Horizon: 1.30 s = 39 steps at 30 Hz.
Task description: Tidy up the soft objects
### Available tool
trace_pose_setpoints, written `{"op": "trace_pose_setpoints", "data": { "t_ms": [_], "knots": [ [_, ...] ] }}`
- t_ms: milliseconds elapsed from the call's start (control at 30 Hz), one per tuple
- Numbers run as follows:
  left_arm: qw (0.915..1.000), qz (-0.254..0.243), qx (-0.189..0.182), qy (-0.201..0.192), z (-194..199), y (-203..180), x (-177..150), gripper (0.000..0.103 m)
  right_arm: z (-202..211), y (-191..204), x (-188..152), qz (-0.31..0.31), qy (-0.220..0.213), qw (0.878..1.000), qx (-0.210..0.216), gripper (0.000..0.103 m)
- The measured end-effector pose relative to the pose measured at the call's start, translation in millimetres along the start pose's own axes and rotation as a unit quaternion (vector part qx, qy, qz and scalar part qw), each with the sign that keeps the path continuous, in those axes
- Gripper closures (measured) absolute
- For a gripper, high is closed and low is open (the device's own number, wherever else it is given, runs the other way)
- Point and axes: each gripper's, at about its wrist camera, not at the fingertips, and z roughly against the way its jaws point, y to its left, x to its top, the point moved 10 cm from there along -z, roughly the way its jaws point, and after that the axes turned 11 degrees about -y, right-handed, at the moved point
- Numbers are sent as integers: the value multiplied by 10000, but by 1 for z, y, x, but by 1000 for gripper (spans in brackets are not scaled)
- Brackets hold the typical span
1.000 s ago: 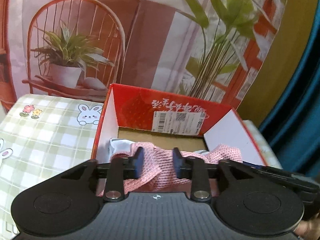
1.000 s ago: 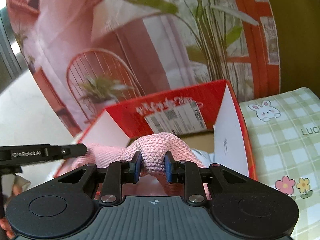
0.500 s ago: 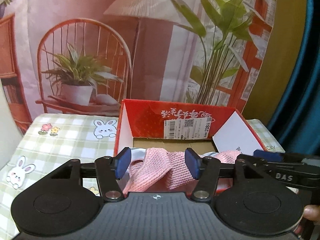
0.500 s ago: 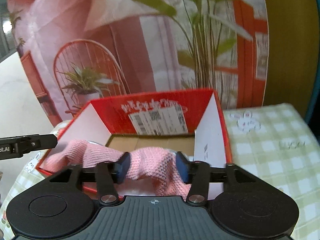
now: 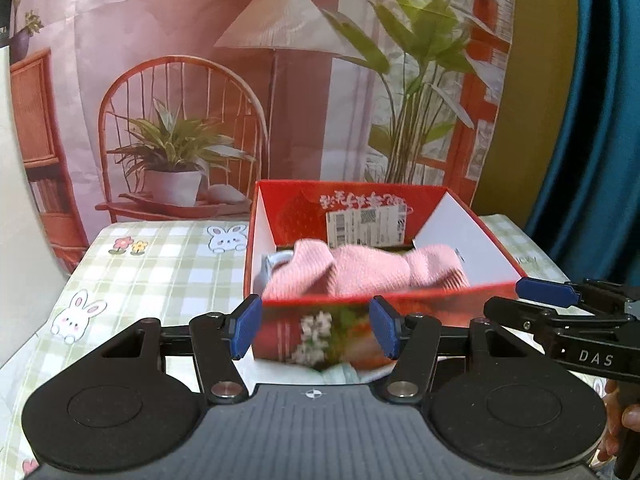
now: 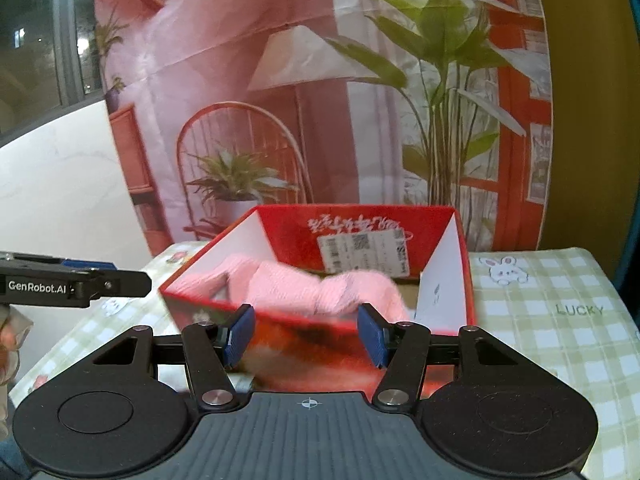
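A: Where is the soft thing?

B: The pink knitted cloth lies bunched inside the red box, spread across it from side wall to side wall and rising about level with the near rim. In the right wrist view the same pink knitted cloth fills the middle of the red box.

A: And the grippers?

B: The left gripper has its jaws standing apart, having just been opening; nothing is between them, only the box's near wall seen beyond. The right gripper is the same: jaws parted, just opened, nothing pinched. Both sit on the near side of the box, clear of the cloth.

A: Anything under the cloth?

B: At about nine o'clock of the cloth a pale blue-grey item peeks out; it is too blurred to say what it is.

A: What is around the box?

B: It stands on a green checked tablecloth with rabbit prints. At twelve o'clock behind it hangs a printed backdrop of a chair, lamp and plants. In the left view the right gripper's fingers come in at three o'clock.
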Motion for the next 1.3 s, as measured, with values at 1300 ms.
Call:
{"op": "trace_pose_setpoints", "data": {
  "t_ms": [1300],
  "knots": [
    [9717,2112,29,1053,25,29,-114,42,31,33,-116,-145,1006,9939,423,58]
  ]
}}
